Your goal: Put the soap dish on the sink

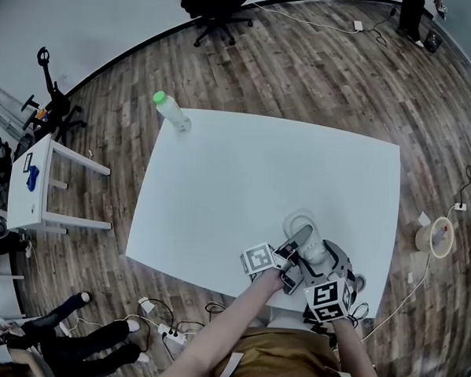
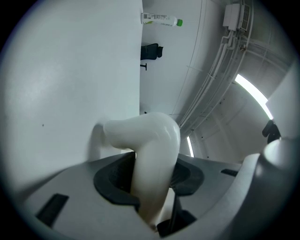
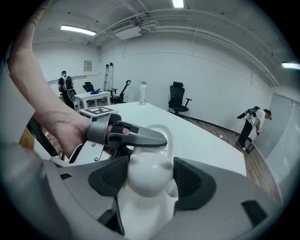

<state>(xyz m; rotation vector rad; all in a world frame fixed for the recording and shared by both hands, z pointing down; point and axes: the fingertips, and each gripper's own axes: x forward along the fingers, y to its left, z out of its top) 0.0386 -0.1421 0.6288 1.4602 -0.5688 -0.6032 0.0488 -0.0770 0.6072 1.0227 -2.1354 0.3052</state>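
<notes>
Fingers of the left gripper (image 2: 151, 183) clenched the soap dish (image 1: 300, 225) by its curved rim; those of the right gripper (image 3: 149, 180) clenched its rounded knob, over the tabletop (image 1: 252, 169).

A bottle (image 1: 171, 111) lies at the desk's (image 1: 244, 168) upper-left corner. At lower right, the soap dish (image 1: 300, 224) sits in the jaws of the left gripper (image 1: 294, 246) and the right gripper (image 1: 320, 259).

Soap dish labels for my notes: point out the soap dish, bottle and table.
soap dish (image 3: 149, 176), right gripper view, its rounded white top.
bottle (image 1: 173, 113), head view, body below green cap.
table (image 1: 252, 177), head view, bare white top.
</notes>
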